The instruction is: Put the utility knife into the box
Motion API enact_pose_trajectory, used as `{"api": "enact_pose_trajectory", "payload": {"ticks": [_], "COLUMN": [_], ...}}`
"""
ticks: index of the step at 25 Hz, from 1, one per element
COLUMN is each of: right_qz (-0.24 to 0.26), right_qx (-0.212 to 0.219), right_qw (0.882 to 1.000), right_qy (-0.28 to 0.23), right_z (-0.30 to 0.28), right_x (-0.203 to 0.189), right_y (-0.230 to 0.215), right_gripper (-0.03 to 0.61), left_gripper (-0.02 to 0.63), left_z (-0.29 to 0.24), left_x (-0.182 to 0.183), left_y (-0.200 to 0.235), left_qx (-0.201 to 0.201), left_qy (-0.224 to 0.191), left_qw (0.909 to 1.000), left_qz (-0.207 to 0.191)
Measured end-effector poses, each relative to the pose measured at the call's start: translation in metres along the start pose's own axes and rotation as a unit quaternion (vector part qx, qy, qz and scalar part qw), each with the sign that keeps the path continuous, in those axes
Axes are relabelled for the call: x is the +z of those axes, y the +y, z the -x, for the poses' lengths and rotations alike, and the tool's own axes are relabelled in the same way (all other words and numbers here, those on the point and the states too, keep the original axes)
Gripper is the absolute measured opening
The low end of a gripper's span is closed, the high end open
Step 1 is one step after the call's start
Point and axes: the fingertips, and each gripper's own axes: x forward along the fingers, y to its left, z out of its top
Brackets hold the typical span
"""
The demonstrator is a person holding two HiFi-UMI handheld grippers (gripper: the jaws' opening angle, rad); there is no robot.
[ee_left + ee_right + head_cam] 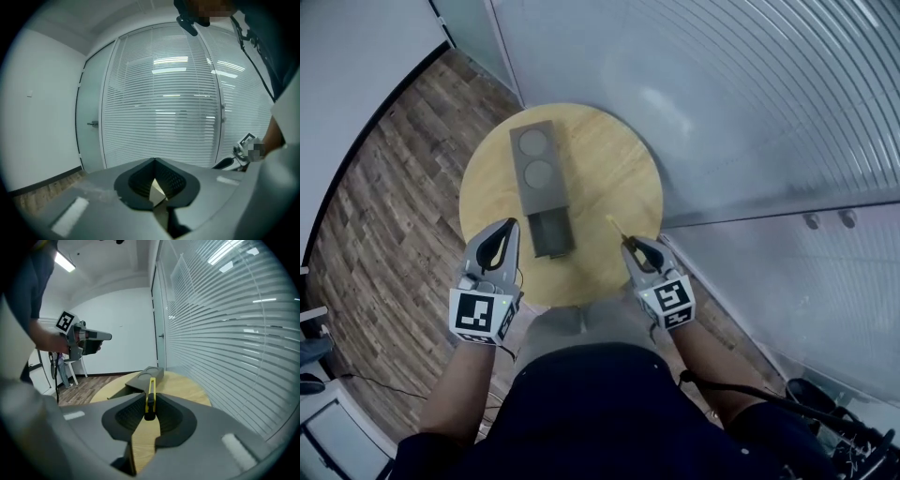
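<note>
A dark grey box (539,169) with two round recesses on its lid lies on the round wooden table (619,159). Its drawer (551,234) is pulled out toward me. My right gripper (630,244) hovers over the table's near right edge, shut on a slim yellow utility knife (614,226) that points forward. In the right gripper view the knife (151,384) stands upright between the jaws of the right gripper (150,401), with the box (149,375) just beyond. My left gripper (508,228) hangs beside the drawer's left side, shut and holding nothing; its tips meet in the left gripper view (154,160).
A glass wall with white blinds (750,103) curves close behind and to the right of the table. Wood-plank floor (384,206) lies to the left. Cables and dark gear (825,412) sit at the lower right. A chair (70,369) stands far off by the white wall.
</note>
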Motion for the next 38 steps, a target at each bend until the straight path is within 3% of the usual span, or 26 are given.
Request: {"api": "enact_pose_trajectory", "payload": {"ticks": [7,16,28,33,38], "right_qz": [0.008,0.024,0.061,0.061,0.063], "right_qx": [0.028,0.076,0.144,0.166,0.184], "right_qw": [1.000,0.997,0.988,0.984,0.981], "right_qy": [-0.010,-0.015,-0.015,-0.012,-0.012], "right_z": [0.001,-0.026,-0.067,-0.083,-0.097], "right_x": [0.033,0.046,0.086,0.079,0.093], "right_y": [0.032,0.053,0.112,0.120,0.119], "right_gripper": [0.072,0.072,0.072,0.072,0.072], "left_gripper": [0.006,0.006,0.006,0.006,0.006], "left_z": [0.023,0.064,0.141,0.158,0.156], "left_x": [0.029,0.019,0.022,0.015,0.031], "left_y": [0.020,0.045,0.102,0.108,0.125], "left_qx": [0.021,0.077,0.172,0.196,0.218], "left_qy": [-0.031,-0.025,-0.034,-0.039,-0.040], "left_qw": [0.9993,0.9967,0.9840,0.9781,0.9735], "left_qz": [-0.003,0.006,0.031,0.057,0.054]}}
